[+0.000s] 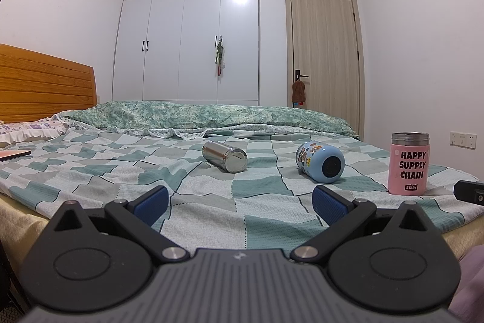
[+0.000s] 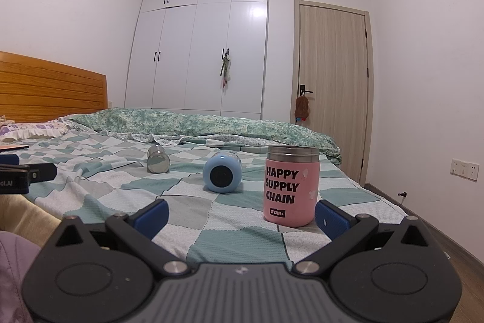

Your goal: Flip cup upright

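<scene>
Steel cup, left wrist view: steel cup [image 1: 224, 156] lies on its side on the checked bedsheet [image 1: 187, 180], far from the camera and a little left of centre, its flat end turned toward the near right.
Blue cup, left wrist view: blue cup [image 1: 320, 161] with cartoon stickers also lies on its side, right of the steel one and well apart from it, its dark round end facing the camera.
Pink cup, left wrist view: pink cup [image 1: 408, 164] lettered HAPPY SUPPLY CHAIN stands upright near the right edge of the bed, steel rim on top.
Left gripper, left wrist view: left gripper [image 1: 240, 203] sits low at the near edge of the bed, jaws spread wide with only sheet between the blue pads [image 1: 152, 202]; it holds nothing.
Right gripper, left wrist view: only a dark tip shows at the far right, just beside the pink cup.
Right gripper, right wrist view: right gripper [image 2: 240, 215] has its jaws wide apart and empty; the pink cup [image 2: 291, 186] stands upright just beyond the right pad.
Other cups, right wrist view: blue cup [image 2: 222, 173] lies left of the pink one, base toward the camera; steel cup [image 2: 158, 159] lies farther left.
Background: green quilt [image 2: 193, 123], wooden headboard [image 2: 51, 90], white wardrobe [image 2: 205, 44], door [image 2: 332, 71].
</scene>
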Action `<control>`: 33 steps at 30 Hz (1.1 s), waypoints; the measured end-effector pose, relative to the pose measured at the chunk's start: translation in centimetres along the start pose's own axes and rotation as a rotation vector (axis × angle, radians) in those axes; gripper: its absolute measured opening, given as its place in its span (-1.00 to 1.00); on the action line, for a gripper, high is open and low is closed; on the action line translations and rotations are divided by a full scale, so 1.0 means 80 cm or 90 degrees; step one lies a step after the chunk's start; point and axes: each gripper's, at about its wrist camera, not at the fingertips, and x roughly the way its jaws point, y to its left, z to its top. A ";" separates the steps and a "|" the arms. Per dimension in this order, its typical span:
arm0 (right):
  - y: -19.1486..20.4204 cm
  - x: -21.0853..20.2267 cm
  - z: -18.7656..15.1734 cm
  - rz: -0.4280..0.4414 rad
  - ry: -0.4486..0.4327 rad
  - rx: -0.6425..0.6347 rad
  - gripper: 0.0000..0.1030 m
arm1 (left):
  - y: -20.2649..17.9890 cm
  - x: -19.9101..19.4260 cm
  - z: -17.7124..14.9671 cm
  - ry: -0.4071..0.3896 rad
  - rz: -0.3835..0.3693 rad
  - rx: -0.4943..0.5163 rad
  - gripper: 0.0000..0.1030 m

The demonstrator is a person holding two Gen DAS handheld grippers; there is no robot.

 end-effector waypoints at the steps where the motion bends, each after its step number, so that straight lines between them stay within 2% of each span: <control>1: 0.000 0.000 0.000 0.000 0.000 0.000 1.00 | 0.000 0.000 0.000 0.000 0.000 0.000 1.00; 10: 0.001 0.000 0.001 0.000 0.000 -0.001 1.00 | 0.000 0.000 0.001 0.002 0.001 0.000 1.00; 13: 0.002 -0.001 0.005 -0.004 0.008 -0.003 1.00 | 0.001 -0.003 0.007 0.005 -0.016 -0.005 1.00; 15: 0.004 0.000 0.012 0.002 0.014 -0.005 1.00 | 0.003 -0.005 0.016 -0.004 -0.040 -0.013 1.00; 20: 0.016 0.018 0.056 0.033 0.019 -0.014 1.00 | 0.005 0.016 0.050 -0.013 -0.050 -0.008 1.00; 24: 0.026 0.051 0.103 0.054 0.024 -0.028 1.00 | 0.008 0.048 0.076 -0.020 -0.062 0.017 1.00; 33: 0.057 0.195 0.175 0.063 0.116 -0.042 1.00 | 0.028 0.161 0.107 0.029 -0.087 0.049 1.00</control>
